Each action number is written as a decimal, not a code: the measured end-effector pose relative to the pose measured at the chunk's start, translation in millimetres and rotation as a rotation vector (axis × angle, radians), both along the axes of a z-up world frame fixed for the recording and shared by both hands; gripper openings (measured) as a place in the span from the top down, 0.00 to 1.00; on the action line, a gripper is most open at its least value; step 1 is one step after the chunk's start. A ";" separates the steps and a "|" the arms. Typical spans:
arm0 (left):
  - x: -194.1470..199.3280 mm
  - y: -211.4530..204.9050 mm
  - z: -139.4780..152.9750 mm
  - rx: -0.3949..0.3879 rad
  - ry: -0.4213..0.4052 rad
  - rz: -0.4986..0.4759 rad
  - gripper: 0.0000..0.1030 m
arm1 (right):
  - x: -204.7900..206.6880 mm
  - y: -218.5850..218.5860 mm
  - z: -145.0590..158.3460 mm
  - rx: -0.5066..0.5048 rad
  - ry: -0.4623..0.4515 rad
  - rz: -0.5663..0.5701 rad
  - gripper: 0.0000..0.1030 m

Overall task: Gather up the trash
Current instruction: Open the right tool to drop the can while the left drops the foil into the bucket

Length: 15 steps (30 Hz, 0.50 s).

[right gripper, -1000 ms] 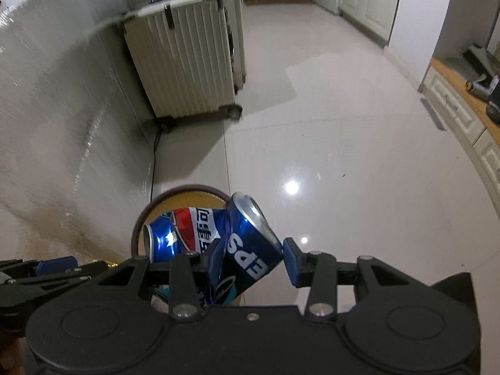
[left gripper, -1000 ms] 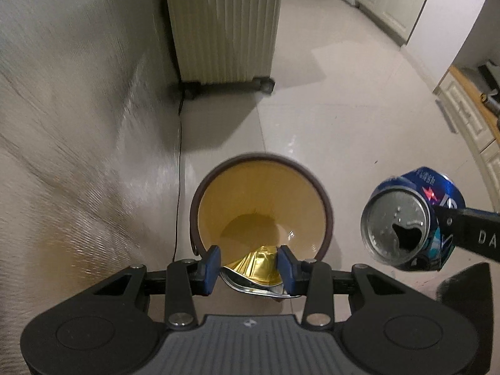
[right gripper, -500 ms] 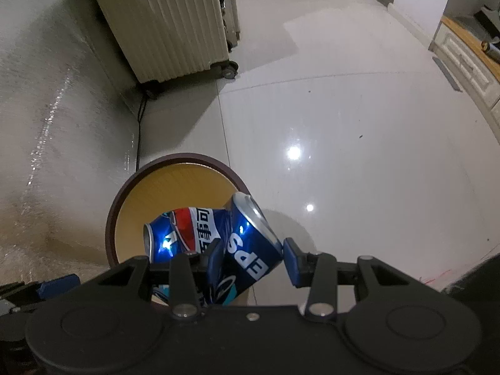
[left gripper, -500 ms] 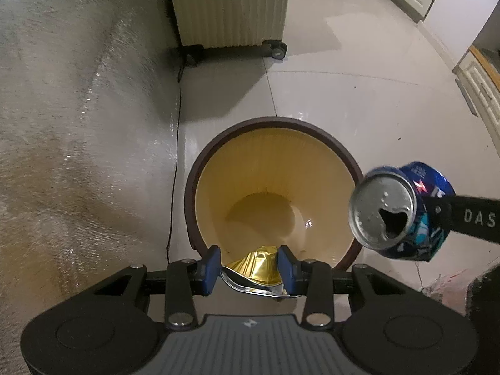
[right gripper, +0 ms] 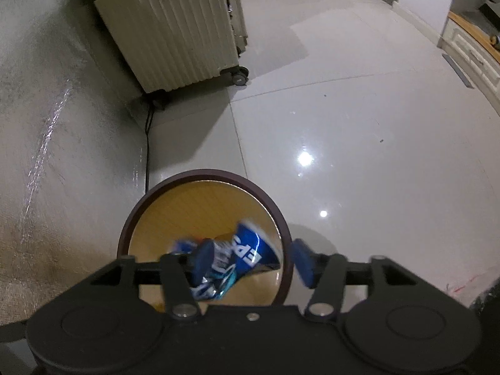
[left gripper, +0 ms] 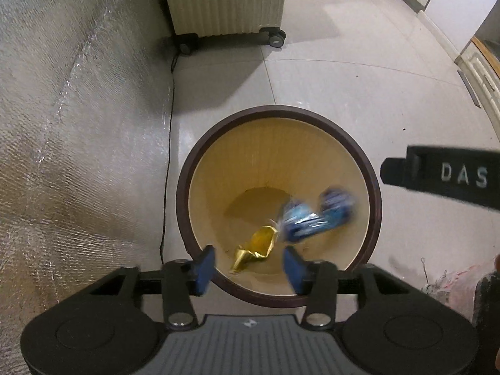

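Observation:
A round bin with a dark brown rim [left gripper: 275, 111] and a yellow inside stands on the floor below both grippers. My left gripper [left gripper: 249, 268] hangs over its near edge with its jaws opening. A crumpled gold wrapper [left gripper: 256, 248] is loose below them, falling inside the bin. A crushed blue Pepsi can [left gripper: 315, 218], blurred, tumbles in at the right. My right gripper [right gripper: 253, 261] is above the bin rim [right gripper: 203, 175], its jaws also opening. The blurred can [right gripper: 237, 259] drops away between them, no longer pinched. One black finger of the right gripper [left gripper: 437, 178] reaches in from the right.
A cream ribbed suitcase [left gripper: 225, 0] on wheels stands behind the bin. A silvery quilted sheet [left gripper: 78, 125] covers the left side, with a black cable [left gripper: 167, 172] along its edge. Glossy floor tiles [right gripper: 359, 125] stretch to the right, towards white cabinets [right gripper: 468, 53].
Both grippers sank closer to the bin and their jaws spread. The gold wrapper left the left jaws and the blue can left the right jaws; both now fall into the bin.

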State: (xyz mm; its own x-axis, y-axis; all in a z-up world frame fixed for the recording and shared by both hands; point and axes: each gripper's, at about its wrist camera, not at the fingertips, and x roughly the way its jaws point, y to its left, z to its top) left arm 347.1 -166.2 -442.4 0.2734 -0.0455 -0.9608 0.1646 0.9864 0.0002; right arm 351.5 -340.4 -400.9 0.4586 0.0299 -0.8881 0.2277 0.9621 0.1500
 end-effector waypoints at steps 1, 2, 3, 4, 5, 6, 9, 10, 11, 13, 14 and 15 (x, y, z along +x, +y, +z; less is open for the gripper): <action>0.0 1.0 -0.4 0.001 -0.002 0.001 0.35 | -0.2 1.3 0.2 -0.007 -0.001 0.010 0.39; 0.3 1.3 -0.3 0.003 -0.005 0.002 0.33 | -0.6 1.8 0.6 -0.012 0.000 0.017 0.39; 0.9 1.7 -0.2 0.004 -0.006 0.000 0.31 | -0.5 2.3 0.4 -0.018 0.004 0.023 0.39; 1.2 2.0 -0.2 0.003 -0.004 0.000 0.29 | -1.2 2.3 0.3 -0.021 0.008 0.026 0.39; 1.8 2.0 -0.3 0.002 0.000 0.000 0.29 | -0.5 1.9 0.3 -0.023 0.011 0.029 0.39; 2.2 2.5 0.0 0.001 0.003 0.002 0.28 | -0.6 1.2 0.5 -0.026 0.015 0.033 0.39; 1.8 3.6 2.1 0.007 0.011 0.010 0.26 | -1.8 2.0 1.7 -0.041 0.019 0.048 0.39; 1.5 3.9 3.0 0.009 0.013 0.013 0.25 | -4.4 1.8 3.1 -0.047 0.019 0.056 0.39; 1.0 4.5 4.0 0.013 0.014 0.016 0.25 | -5.9 2.0 4.1 -0.055 0.019 0.062 0.38; 0.9 5.1 6.5 0.019 0.017 0.023 0.24 | -7.6 1.8 5.8 -0.067 0.019 0.071 0.38; -0.7 5.9 8.2 0.021 0.019 0.024 0.24 | -8.0 1.8 7.0 -0.070 0.019 0.076 0.37; -2.1 6.1 9.8 0.023 0.020 0.025 0.24 | -8.5 1.7 8.2 -0.073 0.018 0.080 0.37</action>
State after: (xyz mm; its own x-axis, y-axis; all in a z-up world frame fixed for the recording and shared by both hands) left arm 345.0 -160.1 -432.6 0.2552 -0.0167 -0.9667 0.1402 0.9899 0.0199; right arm 342.9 -338.6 -392.7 0.4417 0.0007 -0.8972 0.1519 0.9855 0.0755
